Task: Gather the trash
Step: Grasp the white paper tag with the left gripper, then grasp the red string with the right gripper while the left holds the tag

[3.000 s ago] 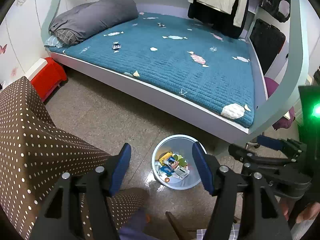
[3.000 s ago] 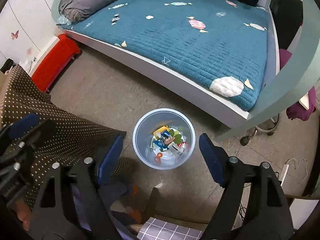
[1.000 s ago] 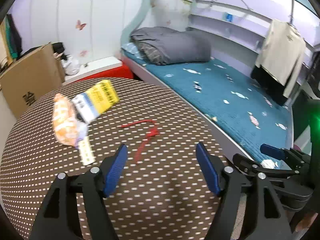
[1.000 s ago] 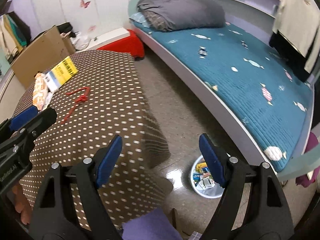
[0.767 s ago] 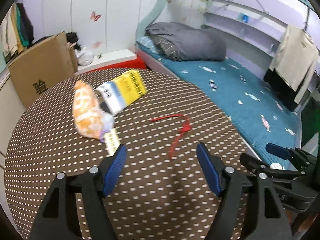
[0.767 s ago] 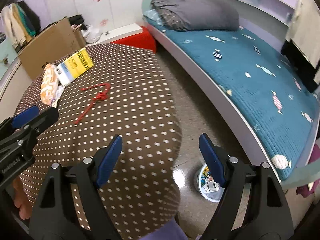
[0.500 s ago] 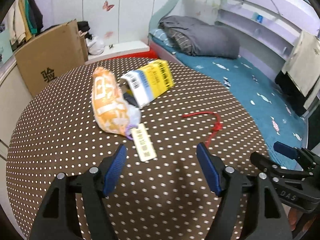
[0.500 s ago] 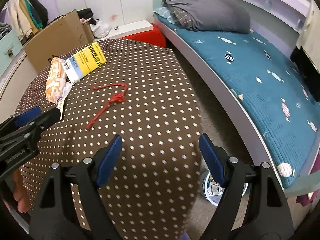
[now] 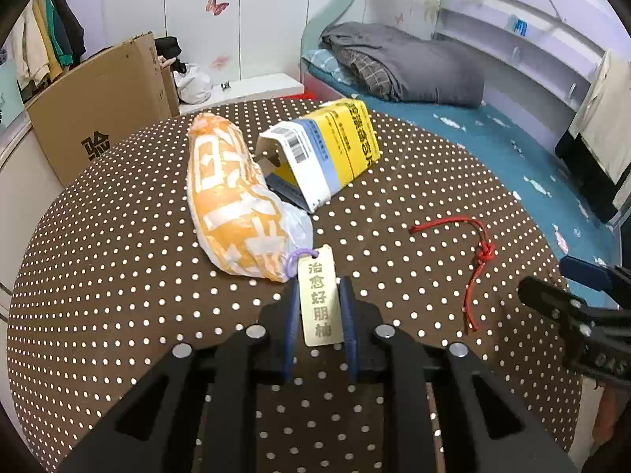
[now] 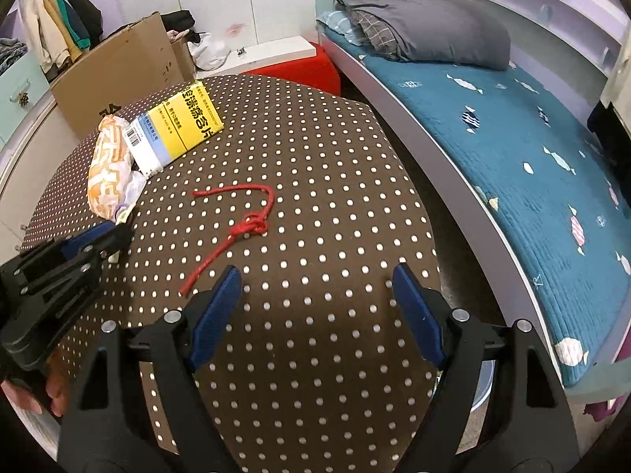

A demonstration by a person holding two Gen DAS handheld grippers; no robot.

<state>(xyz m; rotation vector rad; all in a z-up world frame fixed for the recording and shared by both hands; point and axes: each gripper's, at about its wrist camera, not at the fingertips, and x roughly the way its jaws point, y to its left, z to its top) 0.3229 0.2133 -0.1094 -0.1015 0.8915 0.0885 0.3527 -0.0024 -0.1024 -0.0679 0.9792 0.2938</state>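
In left view, tag (image 9: 318,299) lettering

I see a home bedroom: bed (image 10: 512,149) with folded duvet (image 10: 426,35) (grey), hanging clothes (image 10: 55,35), butterfly stickers (image 9: 216,3).

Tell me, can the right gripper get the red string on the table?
Probably yes. The right gripper is wide open just short of the red string, which lies alone on the dotted table with nothing over it. The left gripper is busy closing around a tag.
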